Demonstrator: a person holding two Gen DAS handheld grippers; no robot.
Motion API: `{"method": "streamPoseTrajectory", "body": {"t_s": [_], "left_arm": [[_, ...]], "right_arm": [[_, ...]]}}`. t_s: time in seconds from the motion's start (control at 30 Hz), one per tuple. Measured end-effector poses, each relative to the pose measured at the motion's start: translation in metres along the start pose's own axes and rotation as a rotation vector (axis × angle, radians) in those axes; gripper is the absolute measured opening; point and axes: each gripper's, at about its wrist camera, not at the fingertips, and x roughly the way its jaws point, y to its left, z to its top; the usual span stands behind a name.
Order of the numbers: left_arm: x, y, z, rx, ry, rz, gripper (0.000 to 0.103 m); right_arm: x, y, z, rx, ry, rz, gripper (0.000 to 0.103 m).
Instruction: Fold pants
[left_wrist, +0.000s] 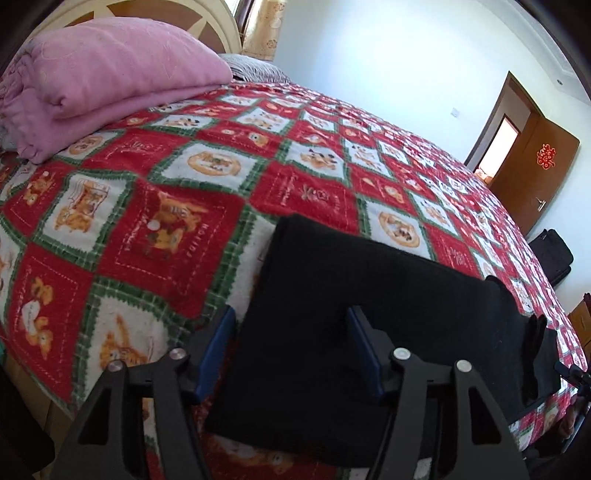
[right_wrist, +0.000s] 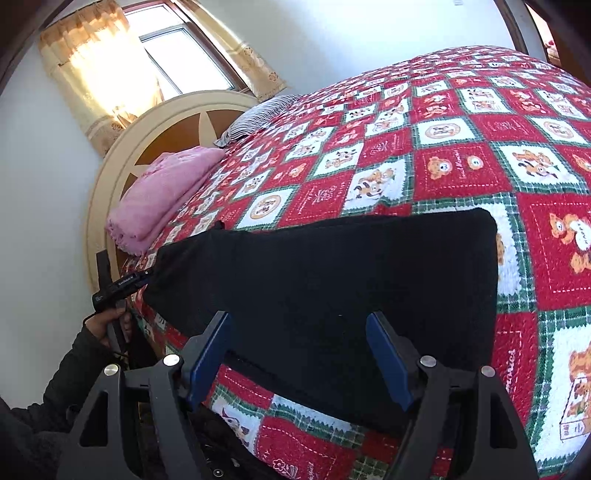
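one big bed (left_wrist: 258, 155) filled most of the room beyond both claws, spread with a red, white and green patchwork blanket (right_wrist: 461, 173) of cartoon bears. ahead of the left claw and off to its left lay a folded pink quilt (left_wrist: 110, 77) against the cream headboard (right_wrist: 110, 192), with a striped pillow (right_wrist: 258, 114) beside it; from the right claw the same quilt sat far ahead and to the left, under a curtained window (right_wrist: 184, 59). a brown door (left_wrist: 535, 173) stood open far to the right of the left claw, with a dark bag (left_wrist: 554, 258) on the floor near it.

the black pants (right_wrist: 332, 288) lay flat on the blanket near the bed's edge, already folded into a broad dark slab, directly under and ahead of both claws.

the left claw (left_wrist: 291, 354) hung over one end of the pants, its blue pads (left_wrist: 218, 354) spread apart with the cloth showing between them, not pinched as far as i could see. the right claw (right_wrist: 299, 358) hovered over the pants' near edge, its own blue pads (right_wrist: 388, 362) spread wide, nothing gripped. off to the right claw's left, a person's hand (right_wrist: 107, 325) in a dark sleeve (right_wrist: 74, 369) held the other tool at the pants' far end.
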Motion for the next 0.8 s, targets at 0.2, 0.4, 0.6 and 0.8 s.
{"method": "streamPoseTrajectory", "body": {"t_s": [0.2, 0.4, 0.6, 0.8], "left_arm": [[-0.005, -0.005, -0.004, 0.000, -0.002, 0.011, 0.058], [0.000, -0.001, -0.004, -0.004, -0.004, -0.012, 0.059], [0.009, 0.005, 0.002, 0.023, 0.012, -0.079, 0.067], [-0.002, 0.001, 0.003, 0.035, 0.019, -0.067, 0.039]], "right_arm": [[0.000, -0.001, -0.001, 0.005, -0.005, -0.002, 0.076], [0.003, 0.000, -0.003, -0.006, 0.000, -0.015, 0.076], [0.005, 0.002, -0.005, -0.025, -0.001, -0.028, 0.076], [0.005, 0.002, -0.006, -0.029, -0.005, -0.031, 0.076]]}}
